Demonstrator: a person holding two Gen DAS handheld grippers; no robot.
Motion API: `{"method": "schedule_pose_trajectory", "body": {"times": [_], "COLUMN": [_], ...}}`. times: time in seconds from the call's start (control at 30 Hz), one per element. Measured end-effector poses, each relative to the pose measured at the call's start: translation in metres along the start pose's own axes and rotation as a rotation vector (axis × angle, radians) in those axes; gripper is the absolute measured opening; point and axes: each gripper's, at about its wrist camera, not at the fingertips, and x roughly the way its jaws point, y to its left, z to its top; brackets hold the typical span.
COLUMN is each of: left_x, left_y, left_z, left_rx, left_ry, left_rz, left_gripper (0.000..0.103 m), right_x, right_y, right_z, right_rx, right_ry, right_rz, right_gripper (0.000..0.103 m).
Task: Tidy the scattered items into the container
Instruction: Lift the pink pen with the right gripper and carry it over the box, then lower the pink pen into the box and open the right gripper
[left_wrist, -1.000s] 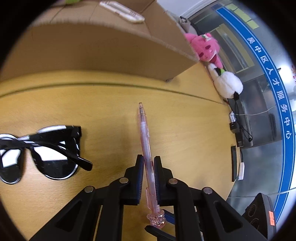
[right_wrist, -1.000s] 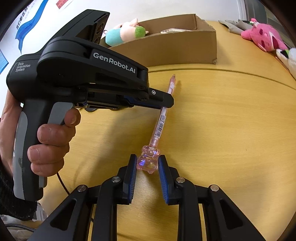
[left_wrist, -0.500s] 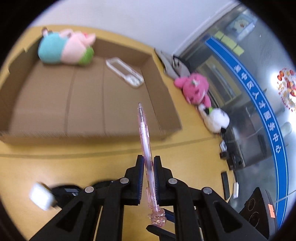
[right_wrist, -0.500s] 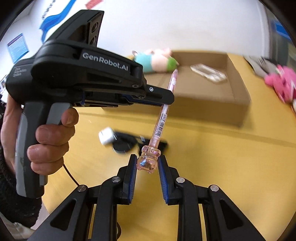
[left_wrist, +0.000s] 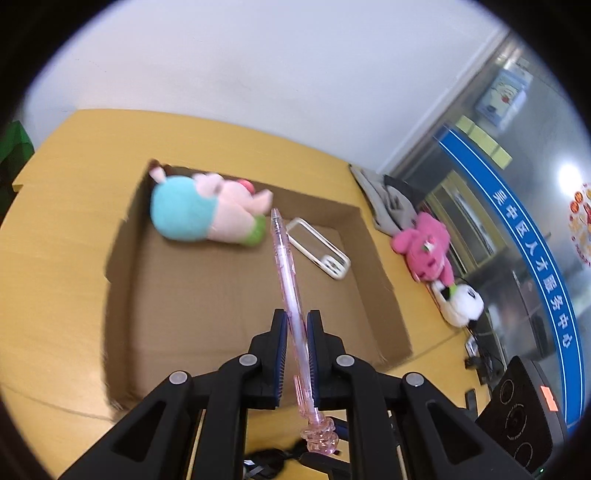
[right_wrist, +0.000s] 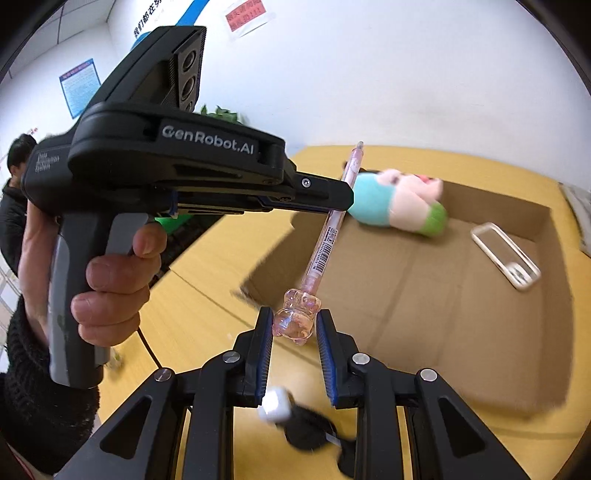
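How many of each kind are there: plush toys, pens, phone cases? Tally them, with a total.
Plush toys: 3 (blue-and-pink plush in the cardboard box; pink plush and white plush outside it)
Pens: 1 (pink pen)
Phone cases: 1 (phone case in the box)
Total: 5

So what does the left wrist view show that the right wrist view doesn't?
Only the left wrist view: a bright pink plush and a white plush outside the box.

Only the right wrist view: the hand holding the left gripper, and the pen's barcode label.

Both: the pink pen, cardboard box, pastel plush and clear phone case inside it.
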Motion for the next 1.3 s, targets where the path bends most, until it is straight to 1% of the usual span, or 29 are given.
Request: {"method": "schedule_pose_trajectory", "body": {"times": [0.2,0.33,0.43,0.57,0.67,0.7,0.8,0.87,0.97,1.1,1.2,1.3], "left_x": [0.026,0.057,0.082,0.115,0.133,0.136,0.142,0.144,0.147,0.155,0.164,0.168], "left_y": [0.048,0.079,0.097,0.121,0.134,0.135,0.134,0.133,0.128,0.127,0.128,0.129], "left_z": [0.033,0.048,0.052,0.049,0.046,0.045,0.044,0.042,0.040,0.034,0.027,0.023], "left_rx": [-0.039,-0.070,-0.081,-0.111,-0.131,-0.129,-0.120,-0.116,-0.103,-0.088,-0.083,-0.081], "left_ry": [0.050,0.115,0.166,0.247,0.291,0.299,0.330,0.338,0.355,0.388,0.410,0.419], "left_rz": [0.040,0.065,0.090,0.118,0.132,0.135,0.159,0.176,0.206,0.244,0.264,0.264], "left_gripper": [0.010,0.010,0.009,0.009,0.009,0.009,0.009,0.009,0.009,0.009,0.009,0.009], "right_x": [0.054,0.093,0.122,0.166,0.187,0.192,0.207,0.212,0.216,0.219,0.218,0.216], "right_y": [-0.010,-0.027,-0.040,-0.063,-0.073,-0.076,-0.083,-0.088,-0.089,-0.092,-0.094,-0.092], "right_z": [0.030,0.039,0.040,0.040,0.034,0.033,0.026,0.025,0.025,0.019,0.014,0.013], "right_rx": [0.018,0.052,0.100,0.177,0.231,0.239,0.271,0.308,0.313,0.339,0.370,0.374], "right_ry": [0.037,0.090,0.145,0.240,0.305,0.319,0.361,0.380,0.407,0.433,0.439,0.444], "right_rz": [0.039,0.057,0.075,0.103,0.121,0.119,0.113,0.128,0.123,0.120,0.141,0.140], "right_gripper": [0.026,0.026,0.026,0.026,0.026,0.024,0.024,0.024,0.024,0.024,0.024,0.024]}}
